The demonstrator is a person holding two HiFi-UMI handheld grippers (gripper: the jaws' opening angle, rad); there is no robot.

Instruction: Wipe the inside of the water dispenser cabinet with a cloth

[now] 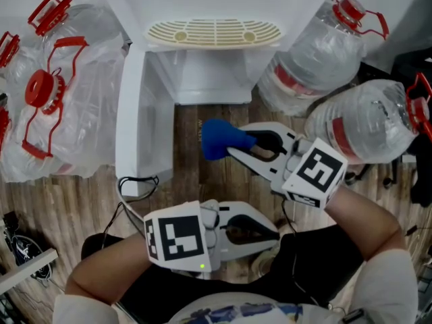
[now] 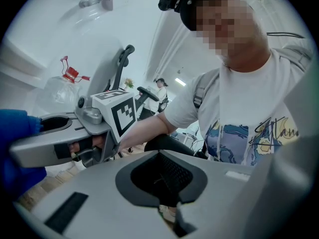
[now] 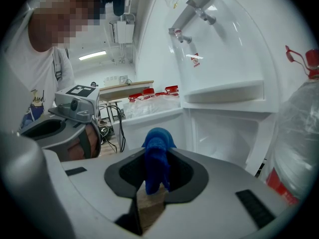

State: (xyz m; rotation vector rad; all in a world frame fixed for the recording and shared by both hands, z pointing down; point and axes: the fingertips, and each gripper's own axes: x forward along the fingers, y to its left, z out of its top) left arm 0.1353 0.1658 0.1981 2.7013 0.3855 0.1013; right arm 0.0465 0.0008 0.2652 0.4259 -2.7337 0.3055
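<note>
Left gripper (image 1: 273,233): jaws together, nothing between them, held behind the right gripper and farther from the cabinet.

Right gripper (image 1: 235,150): jaws clamped on the blue cloth (image 1: 217,139), which bunches out past the tips.

The open water dispenser cabinet (image 1: 202,79) lies just ahead of those tips, its door (image 1: 133,133) swung out to their left. The right gripper is therefore the nearer one for the wipe.

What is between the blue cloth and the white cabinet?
Only bare wooden floor, seen in the head view, separates the cloth from the open cabinet.

Left tongs (image 1: 275,234) closed near the body; right tongs (image 1: 234,151) clamped, extended forward.
</note>
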